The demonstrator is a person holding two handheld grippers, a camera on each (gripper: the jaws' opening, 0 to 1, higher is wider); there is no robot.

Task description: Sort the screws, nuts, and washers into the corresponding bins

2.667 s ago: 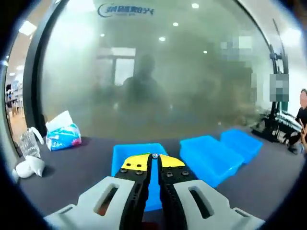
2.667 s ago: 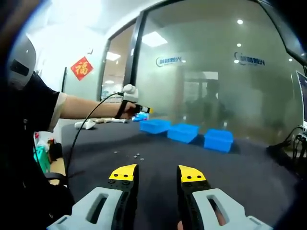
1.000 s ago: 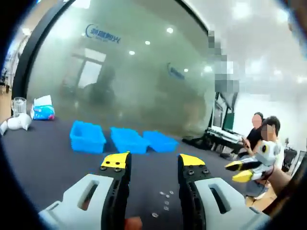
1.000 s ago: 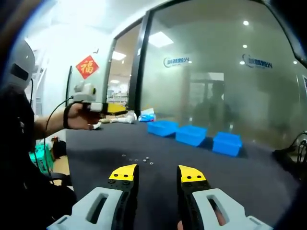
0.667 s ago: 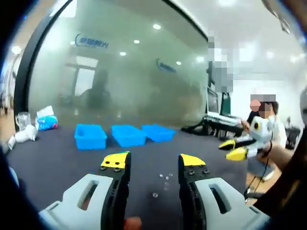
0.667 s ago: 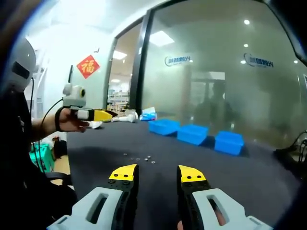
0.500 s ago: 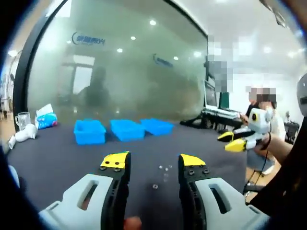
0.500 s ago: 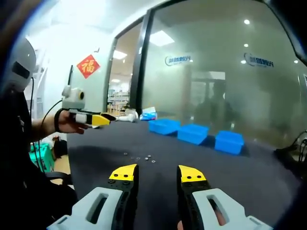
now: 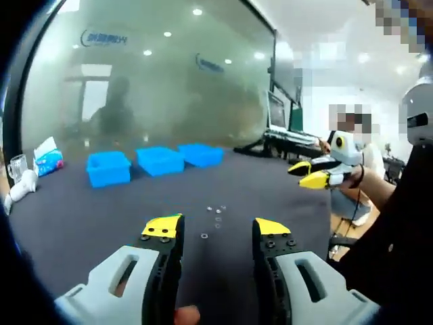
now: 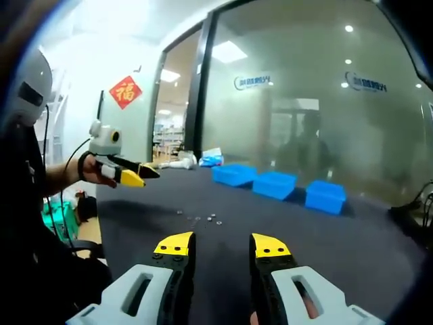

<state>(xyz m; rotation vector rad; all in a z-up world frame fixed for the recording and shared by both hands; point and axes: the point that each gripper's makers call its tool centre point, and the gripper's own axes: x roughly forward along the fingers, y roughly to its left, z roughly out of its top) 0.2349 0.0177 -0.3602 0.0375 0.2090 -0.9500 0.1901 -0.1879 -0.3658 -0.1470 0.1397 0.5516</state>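
Several small metal parts (image 9: 215,213) lie scattered on the dark table (image 9: 101,217), just ahead of my left gripper (image 9: 216,227), which is open and holds nothing. They show again as small metal parts (image 10: 200,218) in the right gripper view, beyond my right gripper (image 10: 222,245), also open with nothing in it. Three blue bins stand in a row at the far side: the left bin (image 9: 108,168), the middle bin (image 9: 160,160) and the right bin (image 9: 201,154). The left gripper (image 10: 144,177) hangs at the table's left edge, tilted down. The right gripper (image 9: 298,175) hovers at the right, jaws apart.
A tissue pack (image 9: 46,157), a glass (image 9: 16,166) and a white object (image 9: 21,185) sit at the table's far left end. A frosted glass wall (image 10: 304,101) rises behind the bins. A person sits behind the right gripper, off the table's edge.
My left gripper, earlier shut on a small part over the left bin, has opened and drawn back to the near side. It now tilts down. The right gripper has barely moved.
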